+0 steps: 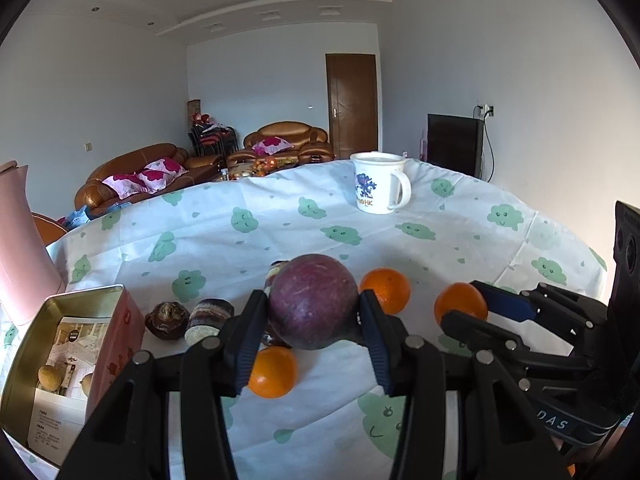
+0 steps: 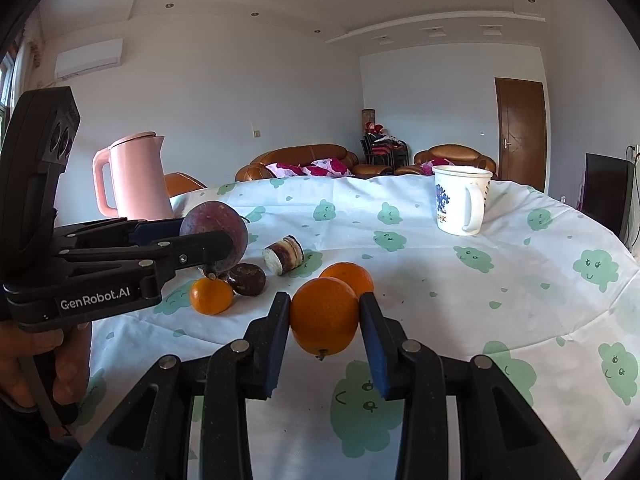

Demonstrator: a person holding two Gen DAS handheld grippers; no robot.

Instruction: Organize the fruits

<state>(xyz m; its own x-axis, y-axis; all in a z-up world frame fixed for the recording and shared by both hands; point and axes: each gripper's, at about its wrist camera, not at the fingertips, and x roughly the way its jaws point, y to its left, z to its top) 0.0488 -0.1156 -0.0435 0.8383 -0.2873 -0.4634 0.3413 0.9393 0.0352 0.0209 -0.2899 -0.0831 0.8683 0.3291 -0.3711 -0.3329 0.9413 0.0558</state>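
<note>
My left gripper (image 1: pixel 313 312) is shut on a round purple fruit (image 1: pixel 313 301) and holds it above the table; it also shows in the right wrist view (image 2: pixel 214 236). My right gripper (image 2: pixel 325 322) is shut on an orange (image 2: pixel 324 314), which also shows in the left wrist view (image 1: pixel 460 306). A second orange (image 1: pixel 386 289) lies behind, and a third orange (image 1: pixel 273 372) lies under the left gripper. A dark brown wrinkled fruit (image 1: pixel 166 318) and a cut sugarcane piece (image 1: pixel 208 318) lie on the cloth to the left.
An open pink tin (image 1: pixel 72 364) with small yellowish fruits inside stands at the left. A pink kettle (image 2: pixel 134 178) is at the far left, a white mug (image 2: pixel 460 200) at the back. The table wears a white cloth (image 2: pixel 500 300) with green clouds.
</note>
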